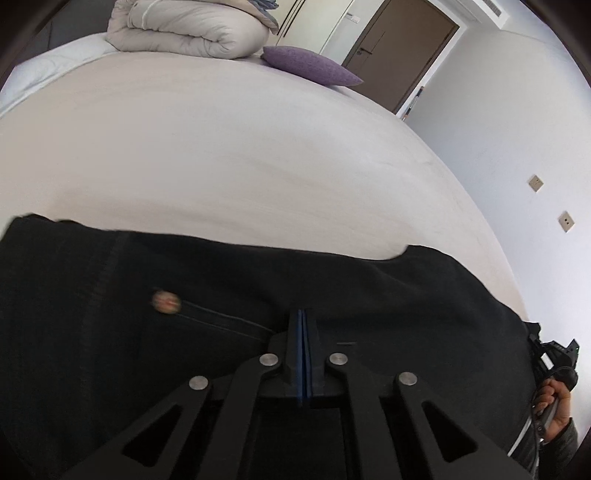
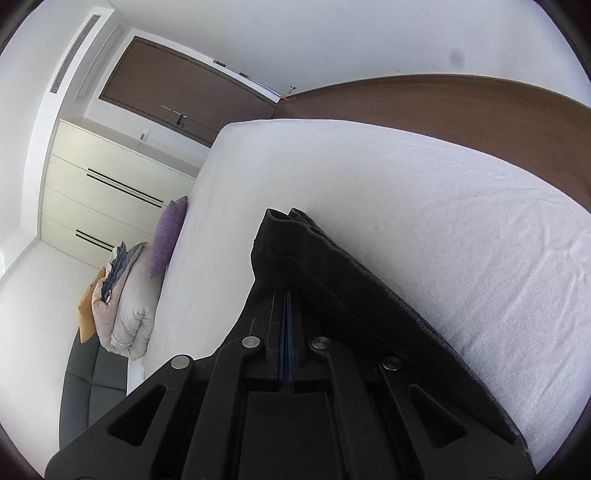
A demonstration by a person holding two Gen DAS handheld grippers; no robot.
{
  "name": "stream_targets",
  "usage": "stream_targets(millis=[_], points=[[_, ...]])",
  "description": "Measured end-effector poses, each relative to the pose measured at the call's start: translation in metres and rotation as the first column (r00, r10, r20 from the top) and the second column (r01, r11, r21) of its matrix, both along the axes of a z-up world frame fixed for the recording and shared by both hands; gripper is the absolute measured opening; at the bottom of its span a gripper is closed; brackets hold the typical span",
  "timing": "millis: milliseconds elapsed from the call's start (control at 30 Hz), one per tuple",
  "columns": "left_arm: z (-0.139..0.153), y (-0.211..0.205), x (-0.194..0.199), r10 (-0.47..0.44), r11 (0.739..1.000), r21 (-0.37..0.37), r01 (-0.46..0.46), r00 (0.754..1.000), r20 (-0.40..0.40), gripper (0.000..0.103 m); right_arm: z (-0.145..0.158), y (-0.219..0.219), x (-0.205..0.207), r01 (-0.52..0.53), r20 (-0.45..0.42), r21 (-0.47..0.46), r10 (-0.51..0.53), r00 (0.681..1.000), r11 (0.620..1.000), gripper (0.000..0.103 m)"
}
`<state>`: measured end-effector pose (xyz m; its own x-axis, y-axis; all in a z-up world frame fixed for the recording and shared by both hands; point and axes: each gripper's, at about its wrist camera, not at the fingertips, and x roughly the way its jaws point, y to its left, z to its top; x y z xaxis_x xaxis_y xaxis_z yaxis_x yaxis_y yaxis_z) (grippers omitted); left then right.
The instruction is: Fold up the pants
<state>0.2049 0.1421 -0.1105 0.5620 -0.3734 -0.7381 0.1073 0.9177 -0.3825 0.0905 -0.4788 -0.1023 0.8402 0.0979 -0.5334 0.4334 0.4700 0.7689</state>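
The black pants (image 1: pixel 221 288) lie spread across the near part of the white bed (image 1: pixel 221 155), with a copper button (image 1: pixel 167 301) showing at the waist. My left gripper (image 1: pixel 303 314) is shut, its jaws pinching the black fabric near the waistband. In the right wrist view my right gripper (image 2: pixel 287 295) is shut on the pants (image 2: pixel 332 280) near a hemmed end (image 2: pixel 284 216), and the cloth drapes over the bed (image 2: pixel 406 206). The right hand and its gripper also show at the far right edge of the left wrist view (image 1: pixel 554 369).
A rolled beige duvet (image 1: pixel 192 29) and a purple pillow (image 1: pixel 310 66) lie at the far end of the bed. A brown door (image 1: pixel 402 48) and a white wall with sockets (image 1: pixel 535 182) are to the right. White drawers (image 2: pixel 110 184) and a dark sofa (image 2: pixel 92 384) are beyond.
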Motion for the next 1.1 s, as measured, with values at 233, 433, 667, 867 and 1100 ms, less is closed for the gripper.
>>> stream_targets(millis=[233,433,667,867,1100], points=[[0.017,0.083,-0.007,0.160,0.981,0.101,-0.163,0.986,0.040,0.003,0.002,-0.008,-0.024,0.002,-0.006,-0.017,-0.002,1.000,1.000,0.000],[0.052,0.006,-0.014,0.051,0.998,-0.043,-0.045,0.991,0.124,0.000,0.017,0.000,-0.022,-0.024,-0.031,-0.051,0.023,0.999,0.998,0.000],[0.008,-0.130,0.006,-0.206,0.970,0.143,0.195,0.976,0.069,0.003,0.023,0.003,-0.028,-0.060,-0.038,-0.061,0.058,0.998,0.996,0.000],[-0.026,-0.052,0.025,-0.045,0.984,-0.171,0.044,0.999,-0.001,0.005,0.062,0.018,-0.019,-0.110,-0.089,-0.114,0.100,0.991,0.987,0.004],[-0.021,-0.090,0.033,-0.103,0.994,-0.024,0.104,0.994,0.035,0.005,0.116,0.160,0.052,-0.483,-0.045,-0.186,0.484,0.874,0.856,0.004]])
